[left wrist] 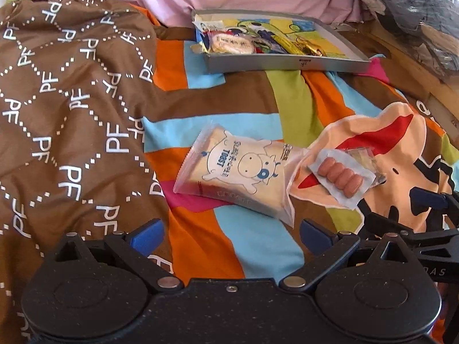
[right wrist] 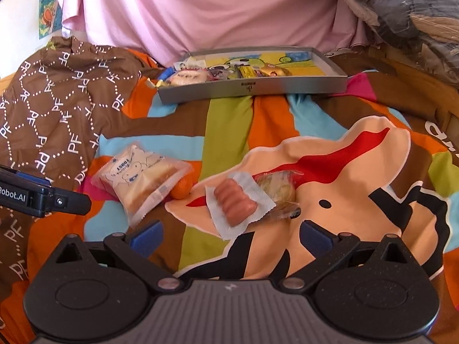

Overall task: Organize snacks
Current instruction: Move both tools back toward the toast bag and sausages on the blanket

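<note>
Left wrist: bright patchwork cartoon bedsheet (left wrist: 252, 109); grey shallow cardboard tray (left wrist: 287, 64) far, part-filled. Clear toast packet with cow print (left wrist: 235, 172) near, just ahead of left gripper (left wrist: 231, 236), spread, empty. Likely mid-sort; next, pinch packet edge.

Right wrist: vacuum-sealed pink sausage pack (right wrist: 238, 200) just ahead of right gripper (right wrist: 231, 236), spread, empty; overlapping crinkly clear biscuit wrapper (right wrist: 279, 192). Small orange fruit (right wrist: 181, 189) tucked behind toast. Rumpled brown lettered quilt (right wrist: 57, 109) left, no obstacle.

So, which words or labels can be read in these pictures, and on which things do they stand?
"TOAST": on the toast packet.
"PF", repeated: on the brown cloth.
"Robot.AI", first letter cut off: on the left gripper.
Print on the wrapped snacks in the grey tray: too small to read.
</note>
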Available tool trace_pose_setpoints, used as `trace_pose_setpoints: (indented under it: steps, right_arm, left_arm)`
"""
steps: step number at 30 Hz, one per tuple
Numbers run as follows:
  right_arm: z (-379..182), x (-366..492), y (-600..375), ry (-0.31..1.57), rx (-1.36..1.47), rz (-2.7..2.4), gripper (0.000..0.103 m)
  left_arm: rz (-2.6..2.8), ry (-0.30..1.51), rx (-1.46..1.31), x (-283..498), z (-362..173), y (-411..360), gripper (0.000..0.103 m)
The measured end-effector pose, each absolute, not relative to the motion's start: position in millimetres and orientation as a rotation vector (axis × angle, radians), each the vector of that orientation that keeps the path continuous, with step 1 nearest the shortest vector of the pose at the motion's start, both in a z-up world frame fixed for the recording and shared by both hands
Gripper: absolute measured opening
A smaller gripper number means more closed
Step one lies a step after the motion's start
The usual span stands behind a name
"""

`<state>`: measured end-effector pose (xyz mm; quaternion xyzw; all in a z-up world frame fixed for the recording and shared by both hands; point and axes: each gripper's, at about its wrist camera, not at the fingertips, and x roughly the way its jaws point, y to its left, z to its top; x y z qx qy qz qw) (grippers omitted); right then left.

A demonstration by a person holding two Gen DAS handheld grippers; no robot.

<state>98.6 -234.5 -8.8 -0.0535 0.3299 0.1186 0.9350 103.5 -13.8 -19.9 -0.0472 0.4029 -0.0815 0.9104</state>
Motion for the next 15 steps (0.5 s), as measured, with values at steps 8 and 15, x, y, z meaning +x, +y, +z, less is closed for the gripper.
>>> trace_pose_setpoints:
  steps: [8,15]
  right_arm:
    - [-20,112,-231,0.662,-0.186,0.241,0.103]
    - [-14,130,-231,0.632,-0.179,0.299,0.103]
  left_arm:
    - [-0.175,0.859,-0.121,114,-34,-13,0.1]
    - [-0.189,0.873,-0.132,121,-47,-12,0.099]
